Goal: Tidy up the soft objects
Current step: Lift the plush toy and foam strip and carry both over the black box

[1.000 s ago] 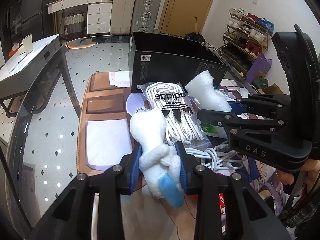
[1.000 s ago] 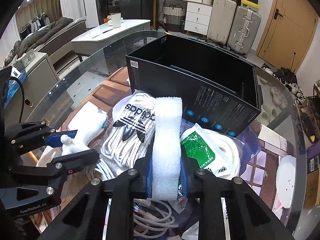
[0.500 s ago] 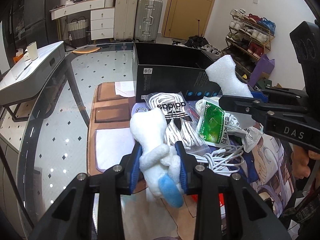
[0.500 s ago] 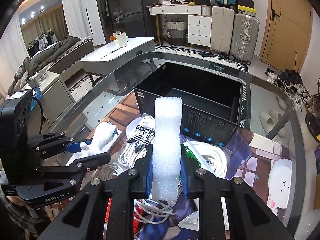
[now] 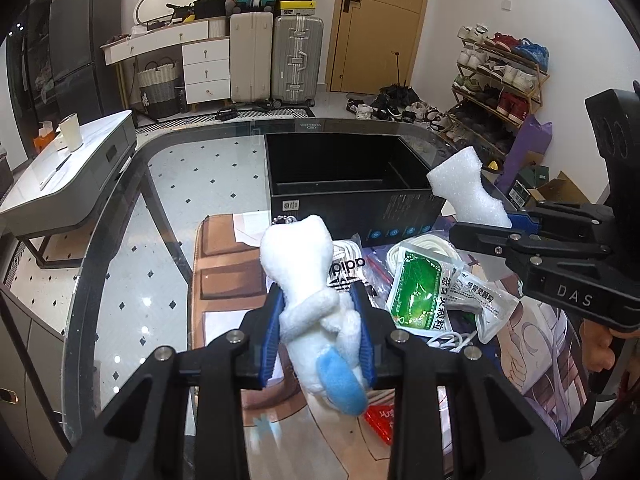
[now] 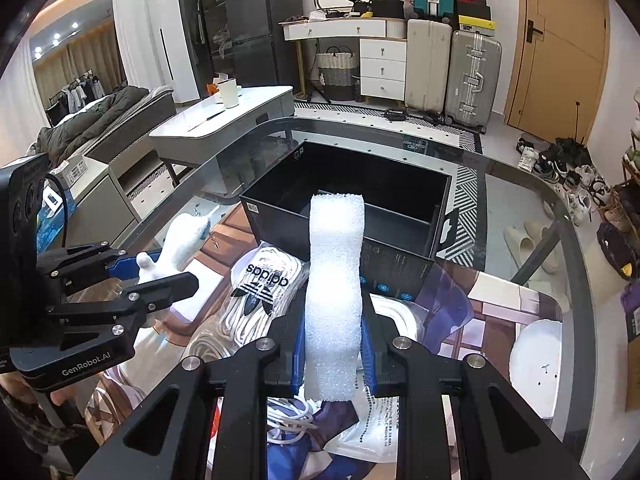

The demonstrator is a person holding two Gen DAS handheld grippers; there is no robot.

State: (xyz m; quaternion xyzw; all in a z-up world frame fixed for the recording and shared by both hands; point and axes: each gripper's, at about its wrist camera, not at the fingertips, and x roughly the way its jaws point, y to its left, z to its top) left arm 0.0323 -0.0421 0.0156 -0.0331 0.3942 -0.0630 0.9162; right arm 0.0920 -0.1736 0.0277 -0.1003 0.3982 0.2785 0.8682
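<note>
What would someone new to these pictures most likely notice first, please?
Probably the two soft things held up over the cluttered glass table: a white plush toy clamped in the left hand-held gripper, and a white foam block squeezed in the right hand-held gripper. Just beyond them stands an open black box, its visible interior bare.

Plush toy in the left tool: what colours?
White body with one light-blue patch at its near end; the plush toy shows best in the left wrist view.

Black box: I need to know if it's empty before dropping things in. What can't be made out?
- Black box floor, right wrist view: partly hidden behind the foam strip.
- Box's near floor, left wrist view: hidden by its front wall.
- Plush toy: base cut off by the left tool.
</note>
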